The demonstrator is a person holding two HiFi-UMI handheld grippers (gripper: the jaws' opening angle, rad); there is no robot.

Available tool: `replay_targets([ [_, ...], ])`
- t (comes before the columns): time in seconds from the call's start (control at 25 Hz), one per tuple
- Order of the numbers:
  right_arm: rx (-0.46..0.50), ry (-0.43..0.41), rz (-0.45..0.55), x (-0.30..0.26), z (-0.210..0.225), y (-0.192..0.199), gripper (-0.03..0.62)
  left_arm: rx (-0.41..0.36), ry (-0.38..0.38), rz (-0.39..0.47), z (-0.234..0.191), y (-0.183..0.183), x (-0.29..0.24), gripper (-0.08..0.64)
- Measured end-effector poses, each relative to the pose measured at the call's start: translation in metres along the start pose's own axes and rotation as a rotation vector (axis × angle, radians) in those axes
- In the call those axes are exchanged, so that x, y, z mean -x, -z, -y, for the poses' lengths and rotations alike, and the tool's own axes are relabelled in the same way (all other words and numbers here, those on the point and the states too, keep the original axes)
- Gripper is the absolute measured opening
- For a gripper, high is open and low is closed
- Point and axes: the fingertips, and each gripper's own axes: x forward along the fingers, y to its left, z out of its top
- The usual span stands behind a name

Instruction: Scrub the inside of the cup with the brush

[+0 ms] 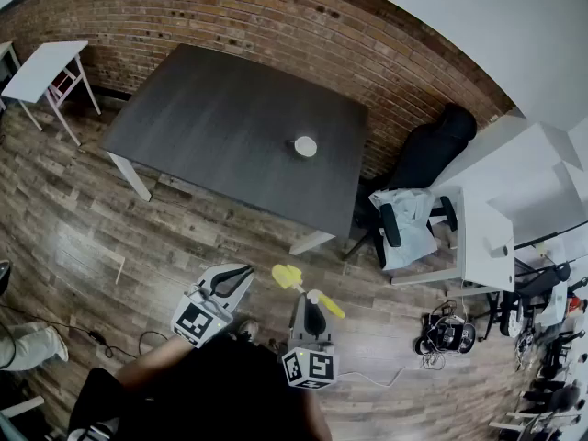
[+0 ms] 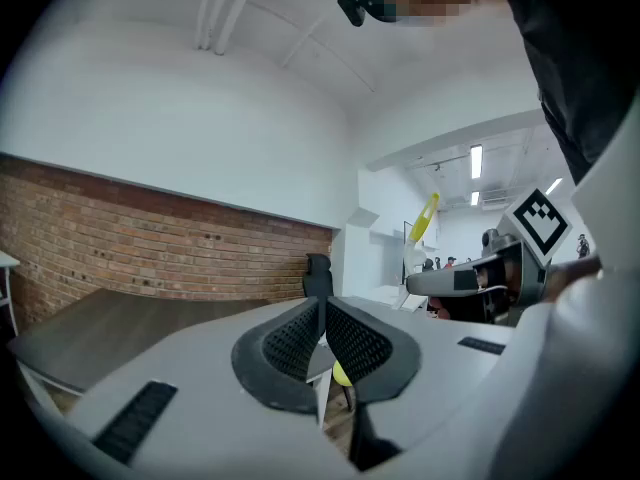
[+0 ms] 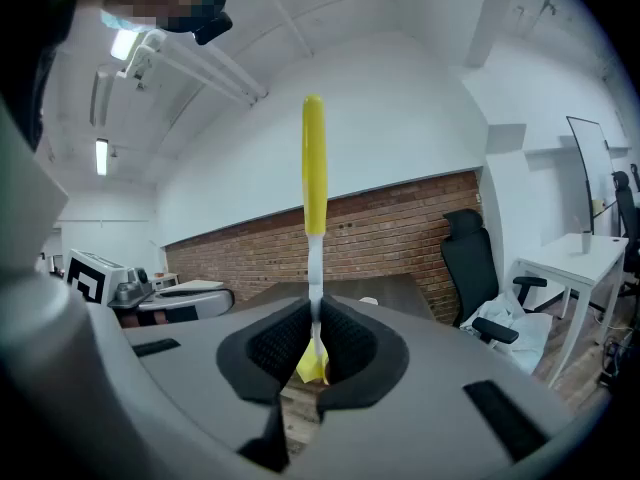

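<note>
Right claw (image 3: pixel 316 343) is clamped on the thin white neck of the long yellow plastic brush (image 3: pixel 313 168), handle standing tall above the pads. Left claw (image 2: pixel 323 343) is clenched on nothing. The small white round cup (image 1: pixel 305 146) sits alone on the dark grey rectangular surface (image 1: pixel 230 118), well apart from both claws.

Dangers? That narrow grip could let the brush pivot or slip once it presses inside the cup. And the cup is unsteadied: a sideways scrub may slide or topple it unless the left claw opens and braces it first.
</note>
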Motion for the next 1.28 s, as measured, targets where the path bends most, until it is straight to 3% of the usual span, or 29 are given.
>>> replay_targets([
  [0.72,-0.018,0.044,-0.001,-0.006,-0.020,0.002,0.049,0.010,0.015,0.004,-0.017,0.004,0.019,0.049],
  [1.28,-0.005,0.107,0.009,-0.023,-0.077,0.015,0.049,0.042,0.076,-0.013,-0.060,0.025,0.058,0.049],
])
